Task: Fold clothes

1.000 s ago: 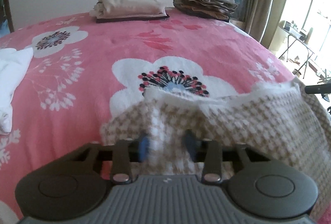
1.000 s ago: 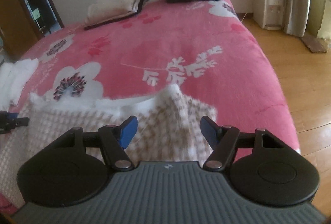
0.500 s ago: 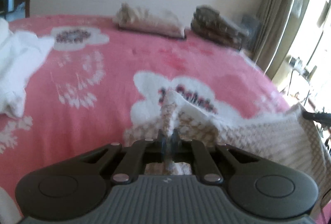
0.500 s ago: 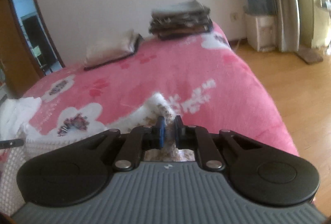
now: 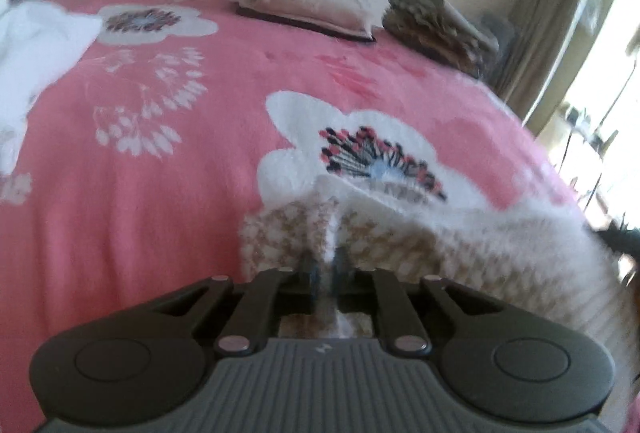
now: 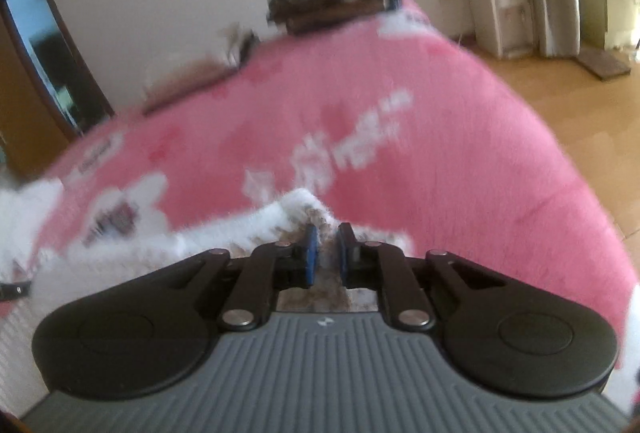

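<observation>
both tongs [image 5: 325,265] [image 6: 329,247] pinch the checked garment's [image 5: 420,245] white edge, opening slightly.

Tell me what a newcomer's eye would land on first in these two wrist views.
First, the pink floral bedspread that fills both views. Next, the white and tan checked garment at its near edge: the left tool and the right tool each have its fuzzy edge pinched between their jaws, which are easing open slightly. At the far end sit a cream folded bundle and a darker stack of folded clothes.
</observation>
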The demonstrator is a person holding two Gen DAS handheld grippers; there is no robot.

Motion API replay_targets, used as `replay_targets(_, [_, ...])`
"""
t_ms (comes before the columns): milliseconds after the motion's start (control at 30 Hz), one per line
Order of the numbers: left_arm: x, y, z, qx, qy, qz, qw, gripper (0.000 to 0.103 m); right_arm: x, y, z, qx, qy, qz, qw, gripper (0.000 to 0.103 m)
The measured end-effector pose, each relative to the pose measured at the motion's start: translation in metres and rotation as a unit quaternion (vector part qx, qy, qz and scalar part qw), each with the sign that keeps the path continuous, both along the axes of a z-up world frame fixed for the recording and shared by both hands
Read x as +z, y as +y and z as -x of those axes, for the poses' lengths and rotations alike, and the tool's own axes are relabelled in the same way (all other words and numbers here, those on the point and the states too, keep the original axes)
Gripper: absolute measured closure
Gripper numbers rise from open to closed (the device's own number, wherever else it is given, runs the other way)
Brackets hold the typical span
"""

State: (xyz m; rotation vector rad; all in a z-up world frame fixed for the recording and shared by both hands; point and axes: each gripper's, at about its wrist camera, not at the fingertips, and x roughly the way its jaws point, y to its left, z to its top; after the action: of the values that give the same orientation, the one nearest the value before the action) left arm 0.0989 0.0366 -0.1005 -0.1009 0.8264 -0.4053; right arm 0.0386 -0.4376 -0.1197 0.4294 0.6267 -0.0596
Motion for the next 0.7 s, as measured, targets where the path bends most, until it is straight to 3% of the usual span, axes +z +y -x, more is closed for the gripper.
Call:
replay_targets(67, [0.006,-0.002,0.002,-0.008,-0.004,-0.021,0.9997,0.084,0.000,-0.003,-0.002,-0.005,0.005,-0.009,1.000,0.083])
replay_targets(200, [0.026,0.005,0.010,0.026,-0.004,-0.044,0.9987,0.059,0.013,-0.011,0.005,-0.011,0.015,-0.022,1.000,0.069])
replay_targets(267, [0.039,0.006,0.015,0.042,-0.011,-0.041,0.9982,0.058,0.025,-0.013,0.012,-0.026,0.005,-0.022,0.999,0.061])
replay_targets(367, [0.054,-0.003,0.021,0.032,-0.016,-0.026,0.9990,0.056,0.050,-0.001,0.017,-0.018,-0.023,0.017,0.999,0.060])
replay_targets(500, [0.062,-0.036,0.023,-0.037,-0.012,0.013,0.9992,0.051,0.077,0.039,-0.007,0.123,-0.045,0.028,0.991,0.044])
replay_targets(600, [0.053,-0.058,0.033,-0.085,-0.003,0.035,0.9958,0.051,0.085,0.073,-0.036,0.249,-0.035,0.023,0.968,0.033])
replay_targets(700, [0.040,-0.072,0.049,-0.118,-0.003,0.035,0.9924,0.051,0.078,0.099,-0.073,0.342,0.007,-0.004,0.939,0.024])
